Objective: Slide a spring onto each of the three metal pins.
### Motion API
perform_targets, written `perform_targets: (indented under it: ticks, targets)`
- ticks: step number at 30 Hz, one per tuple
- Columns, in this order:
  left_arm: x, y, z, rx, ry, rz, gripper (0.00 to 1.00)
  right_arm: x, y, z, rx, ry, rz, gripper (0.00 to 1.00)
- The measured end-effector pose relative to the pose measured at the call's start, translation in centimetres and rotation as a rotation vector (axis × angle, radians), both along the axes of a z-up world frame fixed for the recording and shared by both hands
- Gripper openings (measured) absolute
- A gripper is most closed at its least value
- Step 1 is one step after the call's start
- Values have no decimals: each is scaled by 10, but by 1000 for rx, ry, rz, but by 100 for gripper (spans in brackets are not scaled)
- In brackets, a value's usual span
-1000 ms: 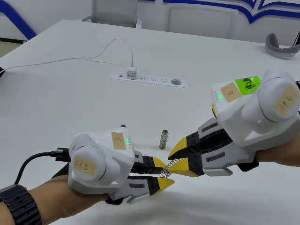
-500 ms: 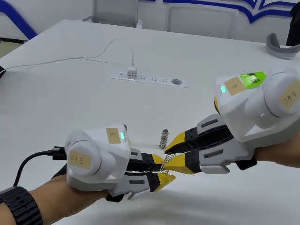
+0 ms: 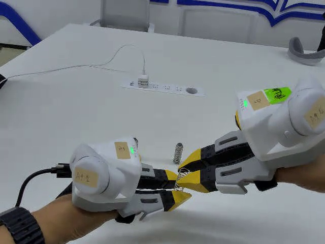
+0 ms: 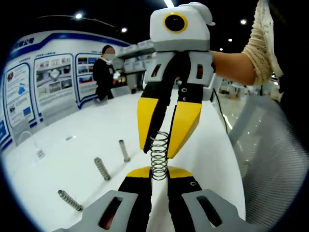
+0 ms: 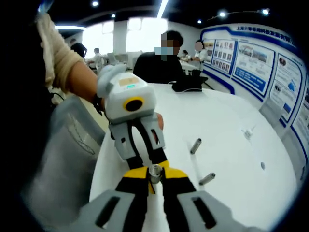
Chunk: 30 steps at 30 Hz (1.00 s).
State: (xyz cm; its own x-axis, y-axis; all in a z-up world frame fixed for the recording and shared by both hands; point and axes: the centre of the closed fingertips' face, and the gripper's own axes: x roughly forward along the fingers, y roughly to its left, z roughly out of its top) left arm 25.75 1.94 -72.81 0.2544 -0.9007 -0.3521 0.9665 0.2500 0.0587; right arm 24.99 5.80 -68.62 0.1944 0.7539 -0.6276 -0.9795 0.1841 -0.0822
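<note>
1. Right, nearest first: the left gripper (image 4: 159, 174) has its yellow-tipped jaws drawn narrow, pinching one end of a small silver coil spring (image 4: 159, 152).
2. Facing it tip to tip, the right gripper (image 5: 154, 178) has its jaws drawn in on the spring's other end; its own view looks straight down the coil's round mouth.
3. So the spring hangs just above the white table (image 3: 76, 112), bridging the two sets of tips. Its long axis runs along the line from one gripper to the other, each end pointing into a gripper.
4. Against a second ago, the right gripper has edged closer to the left one, and less bare coil shows between the tips.
5. Just beyond the tips, a short metal pin wearing a coil (image 3: 177, 152) stands upright on the table, same spot as before.
6. From the left gripper view, a smooth bare metal pin (image 4: 124, 151) stands beside a second coil-covered pin (image 4: 70, 200), all three apart from each other.
7. Farther back lies a flat white power strip (image 3: 162, 87) with a white plug (image 3: 143, 80) in it, its thin white cable (image 3: 66, 66) trailing off left.
8. At the far right edge sits a grey curved object (image 3: 303, 51), too cropped to identify.
</note>
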Motion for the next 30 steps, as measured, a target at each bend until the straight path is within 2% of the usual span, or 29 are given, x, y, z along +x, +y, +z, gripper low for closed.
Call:
perform_targets:
  ticks: [4,7,14,30]
  targets:
    - [2,0,0,1,-9,16,12,2,-3,0,3,-4,-16,12]
    - [3,0,1,-8,1,25,18,5,-6,0,2,-5,-29,12]
    - [3,3,-1,-12,10,38,23,10,-13,2,3,-14,-60,12]
    - [9,23,-4,-16,20,97,34,31,-39,6,-6,-34,-157,12]
